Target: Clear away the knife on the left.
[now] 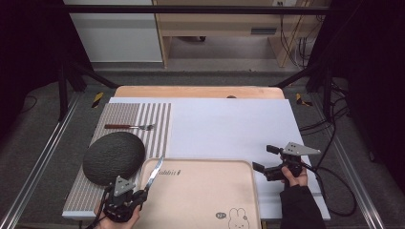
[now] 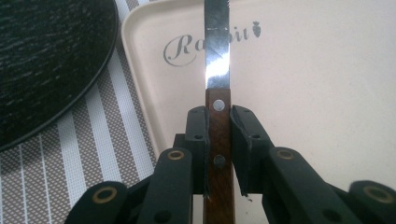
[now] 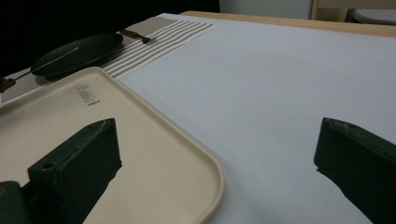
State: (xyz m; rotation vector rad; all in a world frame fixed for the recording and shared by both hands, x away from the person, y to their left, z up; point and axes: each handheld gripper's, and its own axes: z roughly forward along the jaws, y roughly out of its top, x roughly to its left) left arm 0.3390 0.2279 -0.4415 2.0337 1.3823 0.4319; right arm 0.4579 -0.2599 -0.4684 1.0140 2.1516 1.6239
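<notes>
**Student:** What does the left gripper [image 2: 218, 140] carry, and why is it held that way?

**Instructor:** Its jaws are clamped on the wooden, riveted handle of a knife [image 2: 217, 70]. The pads sit just behind the blade, so the steel projects straight ahead along the jaws, which probably gives steady control of the tip. In the high view the knife [image 1: 154, 174] crosses the near-left corner of the beige tray [image 1: 200, 205], blade pointing away from the person.

**Student:** Where might the knife belong?

**Instructor:** Likely on the striped placemat [image 1: 155, 121], where a fork [image 1: 130, 126] already lies beyond the dark round plate [image 1: 113, 157]. That reads as a place setting in progress, though this is a judgement.

**Student:** And the right gripper [image 1: 267, 160]?

**Instructor:** It hovers over the white sheet [image 1: 229, 124] just right of the tray, jaws spread wide with nothing between them; its own view shows the tray's corner [image 3: 205, 172] and bare sheet between the two pads.

**Student:** What stands in the way?

**Instructor:** The plate sits just left of the blade, with only a band of placemat stripes between plate and tray. The raised tray rim [image 2: 140, 84] lies below the knife, so a low pass could catch on it.
</notes>
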